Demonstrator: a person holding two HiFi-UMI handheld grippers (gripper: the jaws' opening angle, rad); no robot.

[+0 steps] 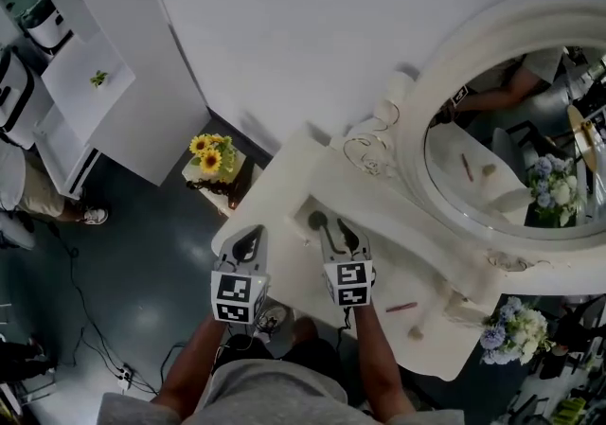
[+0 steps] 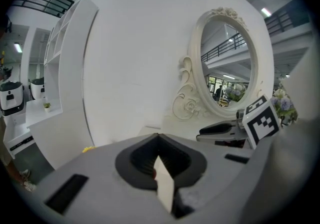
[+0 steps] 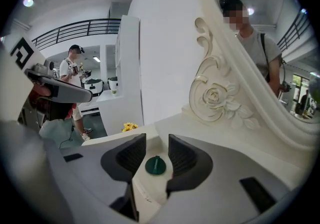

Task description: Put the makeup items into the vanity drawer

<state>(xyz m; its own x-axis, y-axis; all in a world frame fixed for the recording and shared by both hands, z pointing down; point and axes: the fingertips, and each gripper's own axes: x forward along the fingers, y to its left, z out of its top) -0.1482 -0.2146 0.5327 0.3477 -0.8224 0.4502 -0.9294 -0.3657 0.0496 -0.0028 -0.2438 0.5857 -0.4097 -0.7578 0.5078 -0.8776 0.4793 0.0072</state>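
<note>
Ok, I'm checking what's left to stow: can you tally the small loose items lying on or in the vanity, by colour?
Dark green round item: 1
Pinkish stick: 1
Beige lump: 1
Total: 3

A dark green round makeup lid with a small centre knob (image 3: pixel 155 166) lies flat on the pale floor of the shallow white open vanity drawer (image 1: pixel 305 208), between the parted jaws of the right claw (image 3: pixel 156 144) and untouched by either pad. A slim reddish-brown makeup stick (image 1: pixel 401 307) lies flat on the white tabletop (image 1: pixel 284 272) toward its right end, and a small beige rounded makeup piece (image 1: pixel 415 332) rests just beside it, nearer the person. A pale cream flat wedge (image 2: pixel 164 185), possibly another makeup item, stands pinched upright in the closed left claw (image 2: pixel 159 140).
</note>
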